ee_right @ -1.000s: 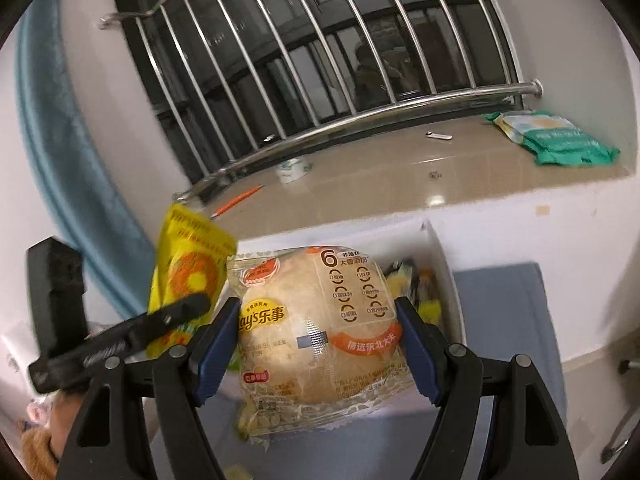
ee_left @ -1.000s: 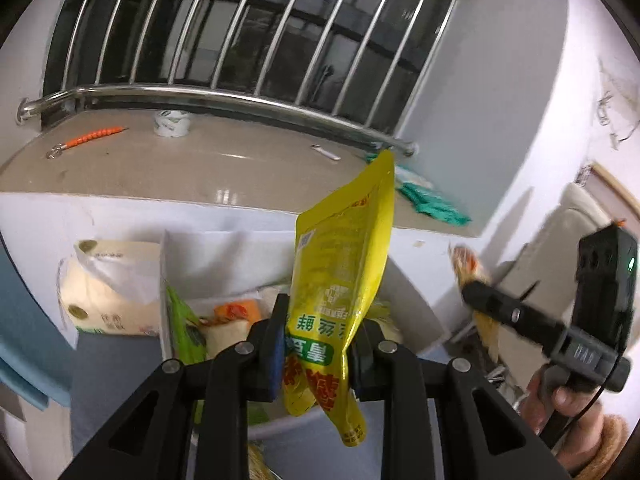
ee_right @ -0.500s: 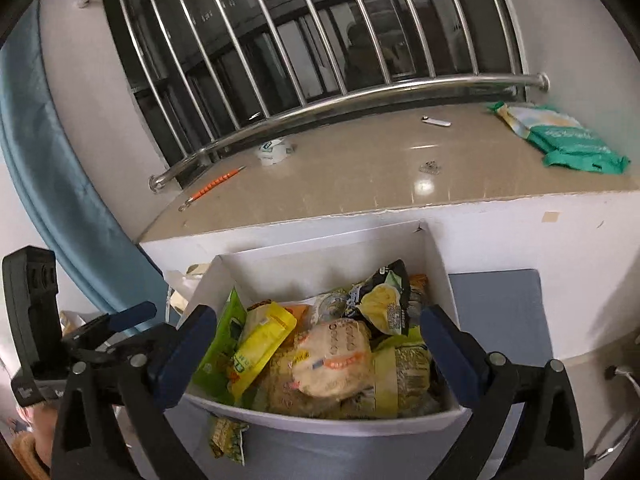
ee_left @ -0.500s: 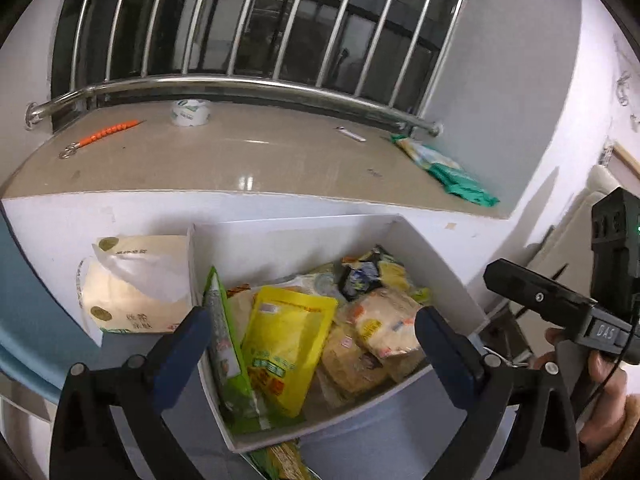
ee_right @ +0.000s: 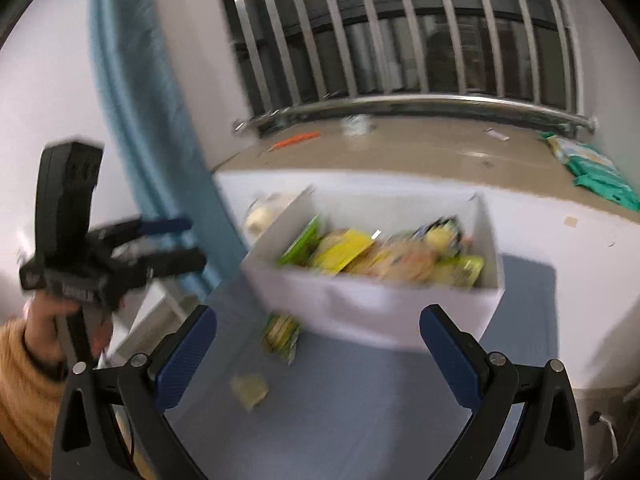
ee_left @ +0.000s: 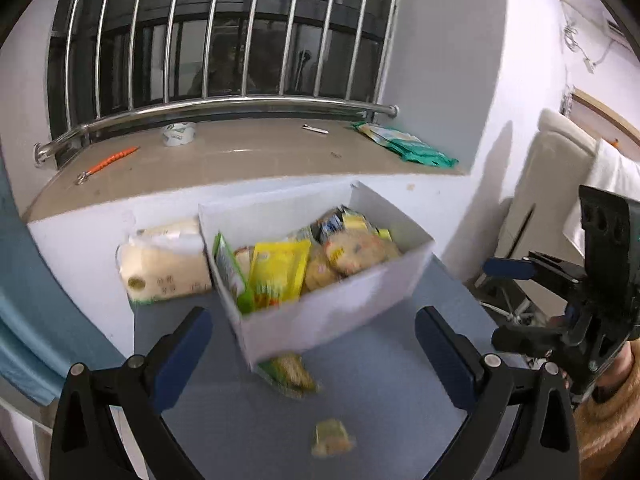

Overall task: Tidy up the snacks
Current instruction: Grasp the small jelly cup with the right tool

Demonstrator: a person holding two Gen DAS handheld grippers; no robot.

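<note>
Both jaws wide open, nothing held. White box (ee_left: 328, 312) on tabletop (ee_left: 400, 400) full of snacks; green packet (ee_left: 290, 374) and small pale packet (ee_left: 330, 438) loose in front. Approach low, pinch flat edges.

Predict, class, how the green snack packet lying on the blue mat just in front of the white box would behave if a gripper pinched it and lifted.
The green snack packet lies flat and crinkled, so it probably flops rather than holds shape. It looks thin, so likely light. Its glossy film may slip between the pads.
</note>
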